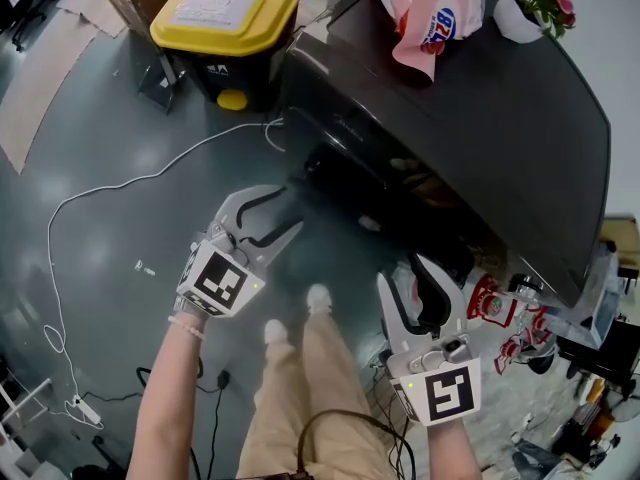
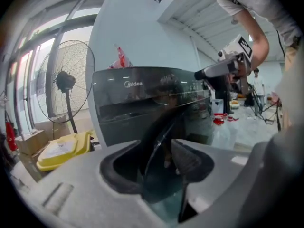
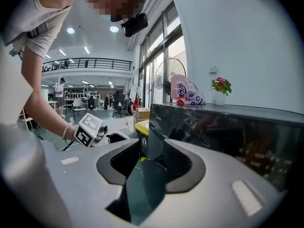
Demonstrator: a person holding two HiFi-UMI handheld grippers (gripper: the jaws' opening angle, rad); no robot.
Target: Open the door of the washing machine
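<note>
The left gripper (image 1: 262, 223), at mid-frame, has its jaws apart and holds nothing. The right gripper (image 1: 408, 280), lower right, is also open and empty. Both forearms reach up from the bottom edge, tilted slightly down, towards the dark washing machine (image 1: 470, 108) in the upper right.

Head view: the washing machine (image 1: 500, 148) fills the frame from 1 to 3 o'clock. On its top at 12 o'clock lies a bag (image 1: 430, 13), with a flower pot (image 1: 530, 8) just beside it toward 1 o'clock. A bin (image 1: 230, 13) stands on the floor (image 1: 120, 118) at 11 o'clock, just left of the machine. A cable (image 1: 120, 183) runs over the floor from 10 to 8 o'clock. The left gripper (image 1: 290, 208) is near centre, before the machine's front. The right gripper (image 1: 402, 271) is at 5 o'clock, with bottles (image 1: 495, 303) on the floor to its right. In the left gripper view, a fan (image 2: 66, 87) stands at 9 o'clock, left of the machine and behind the bin.
</note>
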